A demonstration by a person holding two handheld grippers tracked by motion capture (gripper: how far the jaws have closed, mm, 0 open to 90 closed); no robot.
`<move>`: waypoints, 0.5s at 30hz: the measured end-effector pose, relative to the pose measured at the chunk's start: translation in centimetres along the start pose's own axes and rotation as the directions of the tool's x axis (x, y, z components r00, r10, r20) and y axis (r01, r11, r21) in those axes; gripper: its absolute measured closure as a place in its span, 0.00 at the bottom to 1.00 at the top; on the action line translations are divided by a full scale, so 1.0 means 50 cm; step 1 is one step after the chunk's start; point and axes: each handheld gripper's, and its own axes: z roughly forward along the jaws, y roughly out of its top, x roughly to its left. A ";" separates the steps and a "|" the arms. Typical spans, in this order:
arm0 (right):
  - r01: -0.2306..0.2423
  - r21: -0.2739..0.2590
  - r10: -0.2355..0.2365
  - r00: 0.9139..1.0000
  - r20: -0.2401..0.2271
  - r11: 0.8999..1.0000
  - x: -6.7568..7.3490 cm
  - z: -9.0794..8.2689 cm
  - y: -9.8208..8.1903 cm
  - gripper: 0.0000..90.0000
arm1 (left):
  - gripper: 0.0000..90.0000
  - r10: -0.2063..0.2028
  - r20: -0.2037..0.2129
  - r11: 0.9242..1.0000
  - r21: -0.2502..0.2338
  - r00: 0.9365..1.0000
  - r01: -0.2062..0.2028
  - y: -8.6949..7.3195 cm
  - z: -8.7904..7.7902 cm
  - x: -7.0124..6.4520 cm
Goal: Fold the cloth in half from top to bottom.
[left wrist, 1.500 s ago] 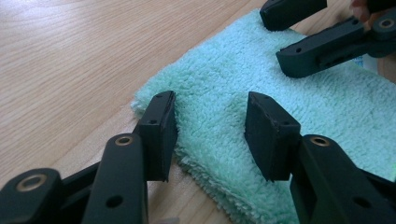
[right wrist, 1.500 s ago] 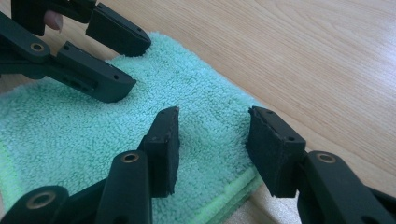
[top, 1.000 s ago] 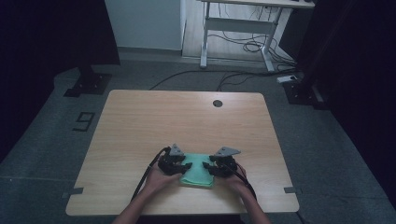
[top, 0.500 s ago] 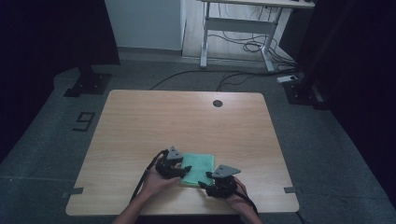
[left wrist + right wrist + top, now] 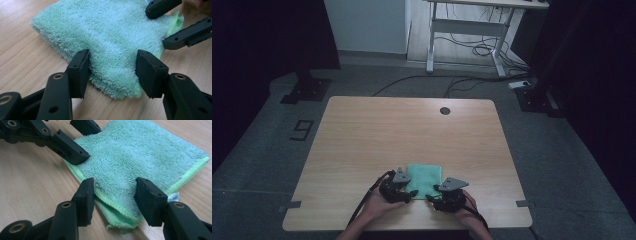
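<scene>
My right tongs [image 5: 431,198] have slid back to the near corner of the folded green towel [image 5: 424,177] on the tabletop [image 5: 362,135]; left tongs [image 5: 412,192] just widened. Both straddle it, released.

High view overhead facing forward, both gripper views close, sharing towel [image 5: 424,179]

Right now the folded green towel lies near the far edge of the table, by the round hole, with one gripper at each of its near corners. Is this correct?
Not quite. The high view shows the folded green towel near the person's edge of the table, far from the round hole. The left gripper and right gripper are at its near corners.
</scene>
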 end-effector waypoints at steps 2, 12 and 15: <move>-0.002 -0.002 0.002 1.000 0.003 1.000 -0.009 0.005 0.003 0.56 | 0.50 -0.006 -0.009 1.000 0.001 1.000 0.006 0.006 0.005 0.005; -0.048 -0.009 0.049 0.998 0.039 0.999 -0.072 0.040 0.034 0.56 | 0.51 -0.041 -0.034 0.999 -0.005 0.999 0.041 0.052 0.042 0.063; -0.063 -0.015 0.063 0.997 0.046 0.998 -0.085 0.047 0.039 0.56 | 0.51 -0.050 -0.042 0.999 -0.008 0.998 0.050 0.060 0.048 0.074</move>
